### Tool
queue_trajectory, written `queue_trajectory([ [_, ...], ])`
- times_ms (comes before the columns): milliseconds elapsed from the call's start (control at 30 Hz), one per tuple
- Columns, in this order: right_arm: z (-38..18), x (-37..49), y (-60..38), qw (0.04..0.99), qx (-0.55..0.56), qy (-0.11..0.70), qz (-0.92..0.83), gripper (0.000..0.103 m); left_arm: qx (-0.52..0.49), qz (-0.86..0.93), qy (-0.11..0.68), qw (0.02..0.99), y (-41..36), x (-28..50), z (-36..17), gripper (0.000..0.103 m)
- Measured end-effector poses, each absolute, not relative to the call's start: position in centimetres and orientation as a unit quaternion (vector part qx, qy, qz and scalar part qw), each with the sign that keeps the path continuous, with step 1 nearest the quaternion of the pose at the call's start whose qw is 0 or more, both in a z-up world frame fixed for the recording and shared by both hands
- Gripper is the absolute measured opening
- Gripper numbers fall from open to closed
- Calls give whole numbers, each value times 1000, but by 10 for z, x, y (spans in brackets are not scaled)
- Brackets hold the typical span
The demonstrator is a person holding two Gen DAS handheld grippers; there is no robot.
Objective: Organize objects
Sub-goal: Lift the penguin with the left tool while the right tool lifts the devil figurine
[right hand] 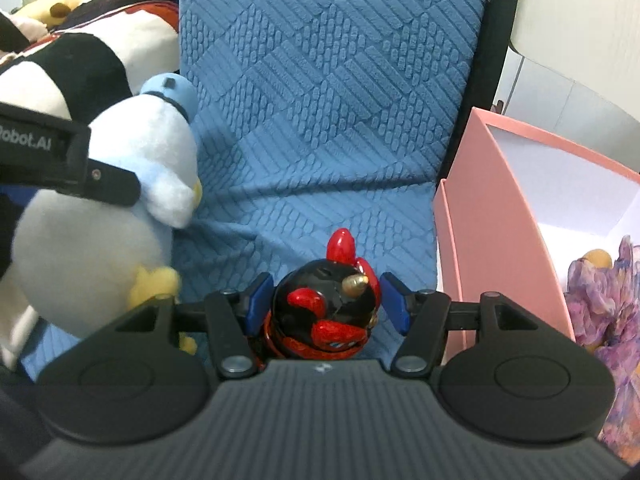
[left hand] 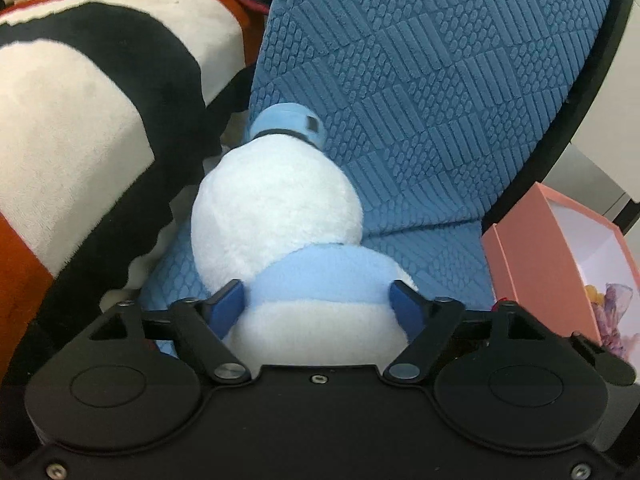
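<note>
A white and light-blue plush bird (left hand: 276, 216) with a blue cap sits between the fingers of my left gripper (left hand: 320, 304), which is shut on its blue-scarfed body over the blue textured cushion (left hand: 420, 92). In the right wrist view the same plush (right hand: 120, 184) hangs at the left with the left gripper's black finger (right hand: 108, 182) across it. My right gripper (right hand: 326, 304) has a glossy black and red horned figurine (right hand: 324, 308) between its blue pads; the left pad touches it, the right pad stands slightly off.
An open pink box (right hand: 492, 208) with purple and yellow items inside stands at the right, also in the left wrist view (left hand: 536, 256). A large black, white and red plush (left hand: 80, 120) lies at the left. A yellow plush (right hand: 60, 4) shows at top left.
</note>
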State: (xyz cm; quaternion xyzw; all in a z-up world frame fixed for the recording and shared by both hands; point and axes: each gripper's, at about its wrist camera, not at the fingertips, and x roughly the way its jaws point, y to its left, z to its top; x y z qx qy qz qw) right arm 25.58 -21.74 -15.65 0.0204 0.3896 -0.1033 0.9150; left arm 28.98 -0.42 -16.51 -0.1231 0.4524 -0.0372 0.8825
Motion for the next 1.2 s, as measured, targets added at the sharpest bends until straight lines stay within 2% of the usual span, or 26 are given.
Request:
queue_trajectory([
  [33, -155, 255, -219, 917, 28, 386, -98, 63, -133, -38, 455, 880, -2, 292, -167, 88],
  [100, -151, 251, -219, 920, 37, 379, -95, 73, -156, -43, 462, 872, 3, 295, -170, 91],
  [133, -150, 251, -220, 921, 39, 376, -96, 74, -165, -43, 463, 869, 6, 296, -171, 92],
  [200, -150, 249, -222, 920, 46, 376, -100, 74, -178, -40, 465, 867, 11, 298, -172, 95],
  [533, -164, 257, -234, 904, 111, 401, -102, 73, -225, -35, 490, 841, 27, 317, -184, 98],
  [600, -168, 260, -236, 899, 121, 407, -111, 63, -236, -36, 497, 834, 29, 321, -188, 98],
  [733, -171, 264, -241, 895, 143, 406, -121, 63, -246, -35, 510, 824, 30, 329, -193, 99],
  [967, -164, 266, -242, 904, 122, 389, -128, 63, -252, -38, 523, 813, 27, 340, -198, 102],
  [1200, -166, 276, -242, 899, 98, 407, -127, 63, -244, -54, 539, 804, 15, 355, -208, 102],
])
